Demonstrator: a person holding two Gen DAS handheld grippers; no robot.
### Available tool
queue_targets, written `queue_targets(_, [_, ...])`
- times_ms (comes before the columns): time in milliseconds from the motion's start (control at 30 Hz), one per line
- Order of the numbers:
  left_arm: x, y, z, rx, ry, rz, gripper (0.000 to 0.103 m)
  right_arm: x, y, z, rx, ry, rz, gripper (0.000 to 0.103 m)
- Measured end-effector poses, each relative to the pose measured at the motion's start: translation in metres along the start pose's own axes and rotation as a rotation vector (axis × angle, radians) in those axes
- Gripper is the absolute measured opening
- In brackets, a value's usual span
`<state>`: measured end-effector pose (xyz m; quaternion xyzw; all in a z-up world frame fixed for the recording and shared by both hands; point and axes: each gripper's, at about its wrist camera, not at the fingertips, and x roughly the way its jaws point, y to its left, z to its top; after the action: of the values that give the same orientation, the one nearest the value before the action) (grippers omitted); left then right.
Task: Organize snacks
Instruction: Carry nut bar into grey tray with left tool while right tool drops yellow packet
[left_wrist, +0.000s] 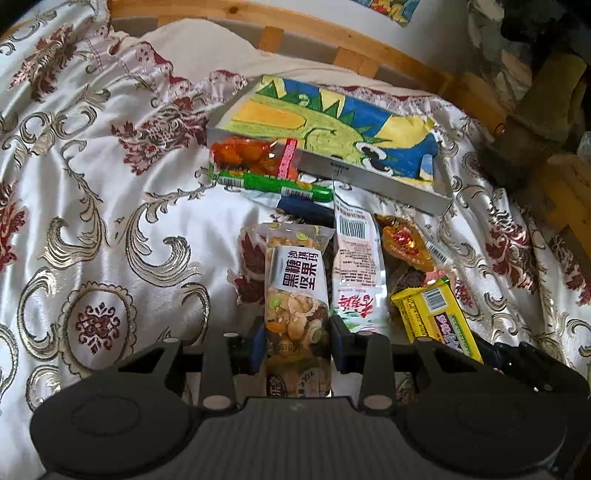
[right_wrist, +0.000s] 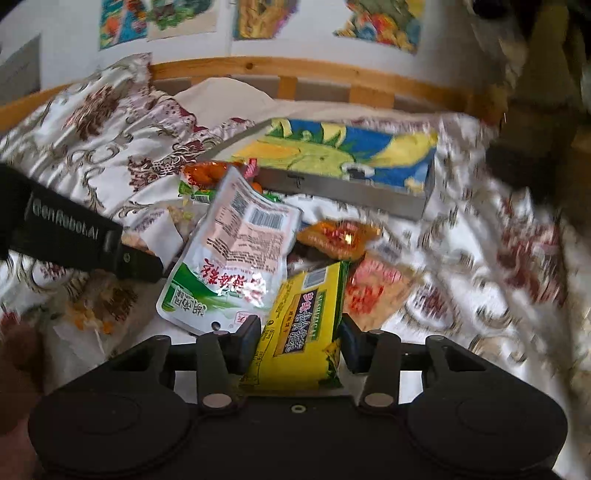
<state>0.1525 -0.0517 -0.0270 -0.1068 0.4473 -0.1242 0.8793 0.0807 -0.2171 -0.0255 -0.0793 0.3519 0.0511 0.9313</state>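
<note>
Two grippers each clamp a packet on the floral satin bedspread (left_wrist: 92, 206). Much of the right wrist view is blurred, its right side hard to read. Only the left wrist view shows the left gripper (left_wrist: 297, 339) pinching the clear nut-bar packet (left_wrist: 297, 280) lengthwise; the right view shows merely its black arm. Right gripper (right_wrist: 300, 345), angled low, grips the yellow snack packet (right_wrist: 303, 325), lying against the white-green pouch (right_wrist: 236, 254), near the dinosaur-painted metal tin (left_wrist: 325, 125).
</note>
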Motion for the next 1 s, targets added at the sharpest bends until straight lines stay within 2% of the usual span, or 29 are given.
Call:
queue_targets(67, [-0.005, -0.002, 0.001, 0.001, -0.014, -0.014, 0.038, -0.002, 0.004, 0.001, -0.048, -0.022, -0.020, 0.046])
queue_targets(133, [-0.009, -0.007, 0.003, 0.013, -0.029, -0.021, 0.038, -0.004, 0.008, 0.001, -0.096, -0.045, -0.043, 0.037])
queue_targets(200, [-0.010, -0.013, 0.005, 0.037, -0.038, -0.022, 0.038, -0.004, 0.010, 0.001, -0.125, -0.053, -0.059, 0.034])
queue_targets(467, [-0.005, -0.021, 0.007, 0.055, -0.034, -0.035, 0.038, 0.001, 0.011, -0.001, -0.134, -0.035, -0.043, 0.033])
queue_targets(600, [-0.004, -0.016, 0.005, 0.041, -0.038, -0.030, 0.038, 0.000, 0.017, -0.003, -0.177, -0.046, -0.041, 0.032])
queue_targets(833, [-0.005, -0.011, 0.012, 0.028, -0.048, -0.013, 0.038, -0.005, 0.024, -0.002, -0.297, -0.130, -0.118, 0.032])
queue_targets(1000, [-0.003, -0.018, 0.035, 0.058, -0.082, 0.004, 0.038, -0.001, 0.016, 0.017, -0.363, -0.230, -0.173, 0.032])
